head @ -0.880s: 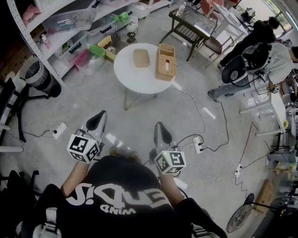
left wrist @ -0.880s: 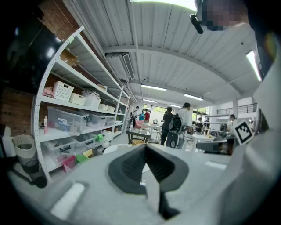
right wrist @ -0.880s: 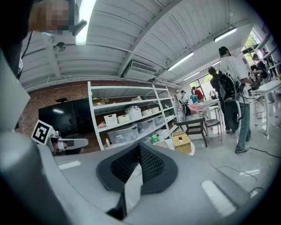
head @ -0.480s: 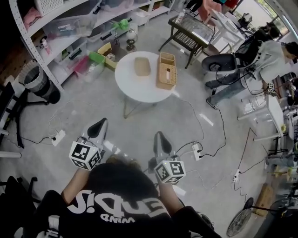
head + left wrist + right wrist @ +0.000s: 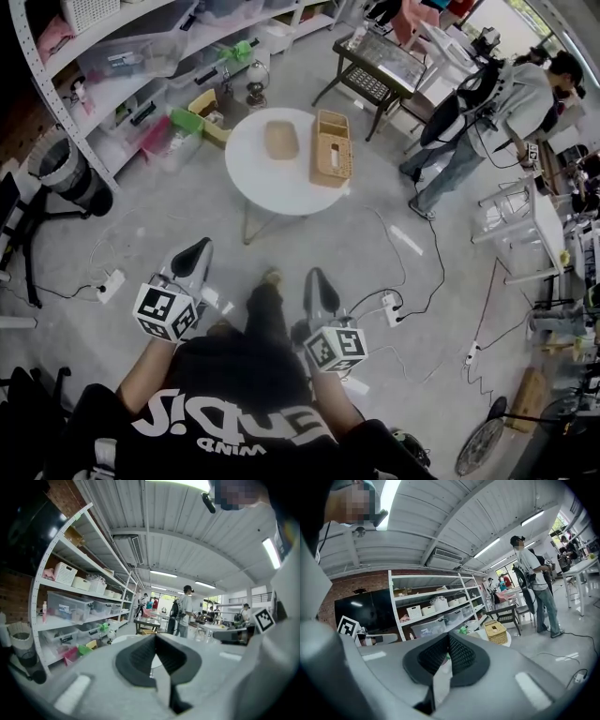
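Grey concrete floor (image 5: 361, 248), white shelving (image 5: 436, 605) against a brick wall (image 5: 356, 582), corrugated ceiling (image 5: 440, 522) with strip lights (image 5: 389, 498).

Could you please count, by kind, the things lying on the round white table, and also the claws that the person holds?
Tall tan wicker box with a top slot, on the round white table: 1
Low tan wicker tray, same table: 1
Grey claws, shut and empty, left claw and right claw: 2
Total: 4
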Action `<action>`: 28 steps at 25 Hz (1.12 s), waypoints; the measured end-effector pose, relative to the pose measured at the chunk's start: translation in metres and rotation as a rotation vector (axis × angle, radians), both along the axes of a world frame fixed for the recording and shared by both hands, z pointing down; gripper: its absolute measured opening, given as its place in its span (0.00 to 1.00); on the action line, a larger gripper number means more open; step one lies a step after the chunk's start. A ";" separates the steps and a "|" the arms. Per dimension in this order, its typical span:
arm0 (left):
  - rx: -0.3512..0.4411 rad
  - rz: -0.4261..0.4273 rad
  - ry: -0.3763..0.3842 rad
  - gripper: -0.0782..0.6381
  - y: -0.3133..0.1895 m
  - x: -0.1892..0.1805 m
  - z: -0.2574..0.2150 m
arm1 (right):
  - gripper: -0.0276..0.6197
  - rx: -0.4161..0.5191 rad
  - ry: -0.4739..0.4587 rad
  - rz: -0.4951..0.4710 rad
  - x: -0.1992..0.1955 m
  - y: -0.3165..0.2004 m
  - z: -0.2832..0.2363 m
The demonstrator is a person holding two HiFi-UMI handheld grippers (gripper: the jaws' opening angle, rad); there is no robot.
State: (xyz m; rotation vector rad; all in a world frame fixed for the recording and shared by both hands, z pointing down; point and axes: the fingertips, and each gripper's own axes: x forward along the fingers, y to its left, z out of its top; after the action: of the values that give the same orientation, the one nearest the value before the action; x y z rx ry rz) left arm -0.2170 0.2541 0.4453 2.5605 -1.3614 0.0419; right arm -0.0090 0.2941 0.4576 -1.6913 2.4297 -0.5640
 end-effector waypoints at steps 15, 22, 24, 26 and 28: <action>-0.005 0.014 -0.007 0.11 -0.154 0.040 -0.004 | 0.04 -0.026 -0.014 -0.019 0.033 -0.160 0.008; -0.031 0.014 0.033 0.11 -0.227 0.064 -0.016 | 0.04 -0.025 -0.021 -0.070 0.050 -0.238 -0.006; -0.040 -0.001 0.042 0.11 -0.246 0.074 -0.014 | 0.04 -0.025 -0.021 -0.081 0.062 -0.259 -0.007; -0.042 -0.008 0.054 0.11 -0.265 0.087 -0.013 | 0.04 -0.026 -0.022 -0.083 0.078 -0.279 -0.008; -0.043 -0.003 0.069 0.11 -0.282 0.101 -0.013 | 0.04 -0.024 -0.019 -0.084 0.094 -0.299 -0.009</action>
State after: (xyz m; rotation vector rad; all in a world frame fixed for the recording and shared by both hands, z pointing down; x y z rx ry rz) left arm -0.1160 -0.0278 0.4323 2.5013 -1.3244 -0.0169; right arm 0.0848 -0.0052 0.4488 -1.5912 2.5003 -0.6188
